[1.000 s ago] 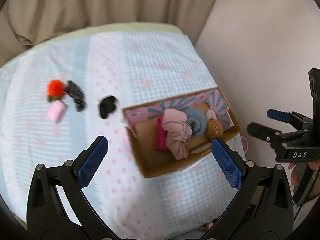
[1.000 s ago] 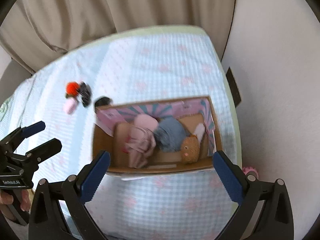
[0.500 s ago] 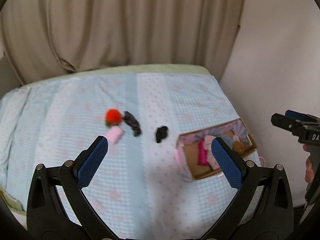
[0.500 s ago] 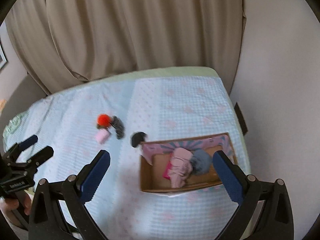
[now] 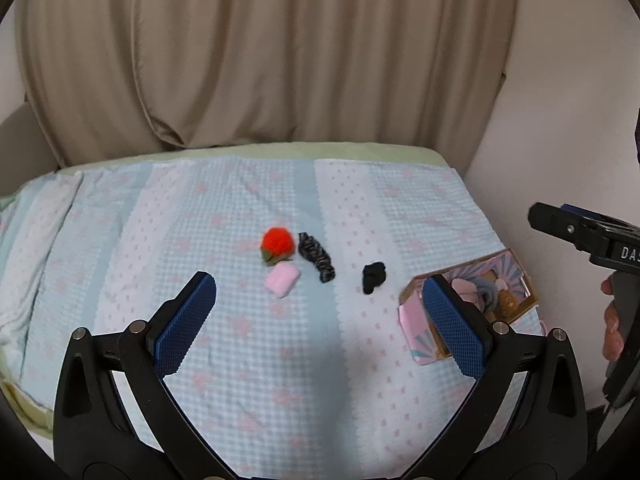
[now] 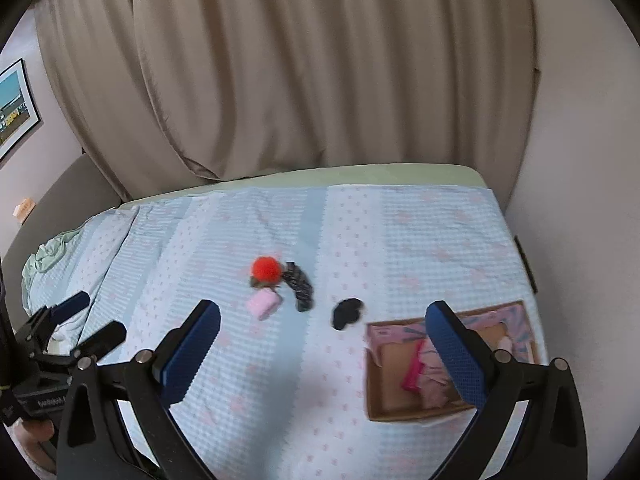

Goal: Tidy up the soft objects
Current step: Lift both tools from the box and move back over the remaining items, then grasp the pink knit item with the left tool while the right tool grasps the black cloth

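Note:
On the blue checked bed cover lie a red pompom (image 5: 276,241) (image 6: 265,267), a pink soft block (image 5: 282,279) (image 6: 262,304), a dark patterned scrunchie (image 5: 316,262) (image 6: 299,282) and a small black soft piece (image 5: 373,276) (image 6: 347,312). A cardboard box (image 5: 416,322) (image 6: 382,384) at the bed's right side holds pink and blue fabrics and a brown plush. My left gripper (image 5: 320,316) hangs open above the cover, well short of the items. My right gripper (image 6: 324,336) is open too, its right finger over the box.
Beige curtains (image 5: 260,52) hang behind the bed and a pale wall (image 6: 580,160) runs along its right side. A framed picture (image 6: 12,112) hangs at the left. The right gripper (image 5: 576,232) shows in the left wrist view, a hand (image 5: 614,320) on its handle.
Both grippers have pulled back and up from the box. The box now looks small at the right, and the whole bed and the curtains have come into view. Both stay open.

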Tool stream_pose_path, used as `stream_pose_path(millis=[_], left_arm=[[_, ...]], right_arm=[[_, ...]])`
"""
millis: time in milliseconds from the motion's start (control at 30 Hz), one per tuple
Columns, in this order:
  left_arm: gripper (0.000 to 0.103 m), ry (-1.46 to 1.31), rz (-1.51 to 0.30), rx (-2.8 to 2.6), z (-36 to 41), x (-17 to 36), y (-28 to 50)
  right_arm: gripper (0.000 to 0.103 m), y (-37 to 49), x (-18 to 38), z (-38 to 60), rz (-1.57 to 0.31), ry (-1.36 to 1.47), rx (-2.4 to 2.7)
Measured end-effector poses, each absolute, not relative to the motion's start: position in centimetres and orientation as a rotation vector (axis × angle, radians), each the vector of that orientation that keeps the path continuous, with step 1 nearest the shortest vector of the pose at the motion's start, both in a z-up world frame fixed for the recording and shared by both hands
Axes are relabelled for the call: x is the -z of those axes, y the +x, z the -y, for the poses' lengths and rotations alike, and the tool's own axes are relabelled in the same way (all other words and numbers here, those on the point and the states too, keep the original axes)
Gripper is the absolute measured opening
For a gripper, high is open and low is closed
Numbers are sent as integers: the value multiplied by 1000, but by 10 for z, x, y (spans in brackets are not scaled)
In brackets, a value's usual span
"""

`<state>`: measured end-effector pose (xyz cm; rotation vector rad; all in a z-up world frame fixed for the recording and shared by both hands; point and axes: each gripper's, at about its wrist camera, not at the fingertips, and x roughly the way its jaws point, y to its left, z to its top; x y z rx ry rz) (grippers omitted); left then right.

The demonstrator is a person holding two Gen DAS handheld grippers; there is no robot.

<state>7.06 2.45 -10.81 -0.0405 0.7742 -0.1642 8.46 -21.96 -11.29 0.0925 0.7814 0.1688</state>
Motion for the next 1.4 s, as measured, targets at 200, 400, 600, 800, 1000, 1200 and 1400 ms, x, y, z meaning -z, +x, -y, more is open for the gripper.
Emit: stream_pose_path(millis=[200,400,600,800,1000,1200,1400], left_arm=[[103,-50,-810,190,-61,128,94],[103,6,-852,219,-79,164,138],[103,45,-937,231,-84,225,194],[103,42,-1010,256,-80,302,243],[98,68,-1079,295,-64,374,279],[88,110,-1141,320,-50,431,310],[78,127,-1177,332,-37,463,330]], right_arm=[[102,112,126,170,-770,79,-191],[102,155,161,139,-818,78,-183],[102,210,218,123,-927,54,-157],[100,259,293,117,-1020,4,-149],[92,296,364,118,-1097,2,-163],[87,329,415,114,-1164,-2,-180],[75,354,448,106,-1214,-22,-205]])
